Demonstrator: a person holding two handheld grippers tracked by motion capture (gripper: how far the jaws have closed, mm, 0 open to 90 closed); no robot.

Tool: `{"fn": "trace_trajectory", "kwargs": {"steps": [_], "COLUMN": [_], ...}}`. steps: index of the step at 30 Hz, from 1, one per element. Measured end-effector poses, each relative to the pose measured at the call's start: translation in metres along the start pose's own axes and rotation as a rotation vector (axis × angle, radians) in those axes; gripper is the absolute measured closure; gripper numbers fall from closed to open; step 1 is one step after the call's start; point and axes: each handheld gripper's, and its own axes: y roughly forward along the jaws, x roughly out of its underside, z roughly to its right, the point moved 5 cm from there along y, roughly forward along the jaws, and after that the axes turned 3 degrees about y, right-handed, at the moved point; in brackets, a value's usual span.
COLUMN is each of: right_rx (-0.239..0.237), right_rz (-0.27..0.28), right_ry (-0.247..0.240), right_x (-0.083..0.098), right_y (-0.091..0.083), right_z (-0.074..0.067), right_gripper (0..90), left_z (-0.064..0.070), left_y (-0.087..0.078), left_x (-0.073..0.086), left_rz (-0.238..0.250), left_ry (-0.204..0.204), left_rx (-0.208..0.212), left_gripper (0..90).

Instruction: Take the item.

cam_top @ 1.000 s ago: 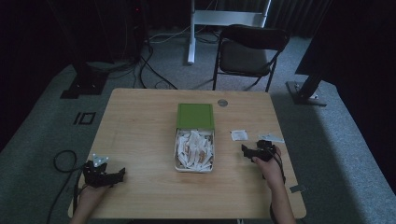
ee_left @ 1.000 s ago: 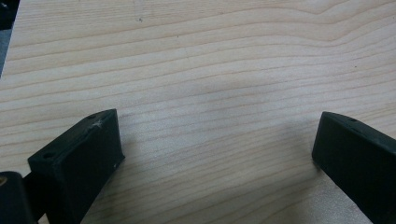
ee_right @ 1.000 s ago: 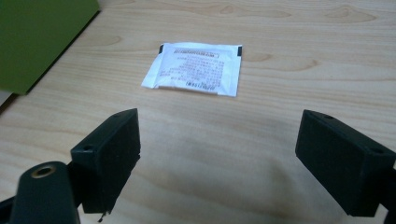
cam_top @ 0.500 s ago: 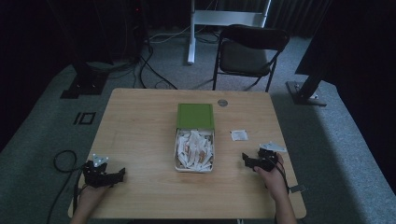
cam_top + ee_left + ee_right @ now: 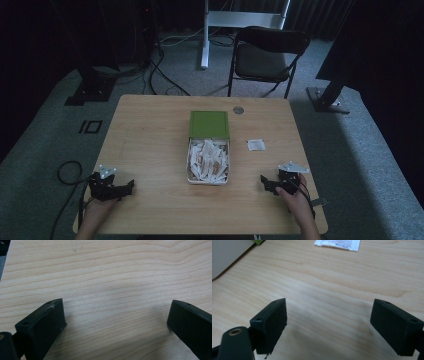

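A white box (image 5: 208,161) full of several white sachets sits mid-table, its green lid (image 5: 209,123) lying open behind it. One loose sachet (image 5: 256,145) (image 5: 337,244) lies to the box's right. My left gripper (image 5: 131,186) (image 5: 113,322) rests near the front left corner, jaws wide apart over bare wood. My right gripper (image 5: 265,183) (image 5: 328,322) sits near the front right, open, with nothing between its fingers. A corner of the box (image 5: 229,255) shows at the upper left in the right gripper view.
The wooden table (image 5: 150,135) has a small round grommet (image 5: 238,110) near its far edge. A black folding chair (image 5: 267,55) stands behind the table, with stand bases and cables on the carpet around it.
My right gripper has drawn back from beside the loose sachet toward the front right edge of the table. The left gripper has stayed put.
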Motion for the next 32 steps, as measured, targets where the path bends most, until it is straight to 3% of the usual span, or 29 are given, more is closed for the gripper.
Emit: {"fn": "trace_trajectory", "kwargs": {"steps": [6,18,21,32], "right_rx": [-0.002,0.01,0.031,0.033], "right_rz": [0.001,-0.039,-0.044,-0.047], "right_ry": [0.0,-0.049,-0.051,-0.05], "right_x": [0.008,0.022,0.023,0.023], "right_y": [-0.007,-0.016,-0.016,-0.016], "right_z": [-0.002,-0.007,-0.007,-0.006], "right_gripper": [14.0,13.9,13.4,12.5], "left_z": [0.0,0.0,0.0,0.0], "left_y": [0.0,0.0,0.0,0.0], "left_x": [0.0,0.0,0.0,0.0], "left_rz": [0.0,0.0,0.0,-0.001], "left_ry": [0.0,0.0,0.0,-0.002], "left_rx": [0.0,0.0,0.0,-0.003], "left_gripper": [2.4,2.4,2.4,2.4]}}
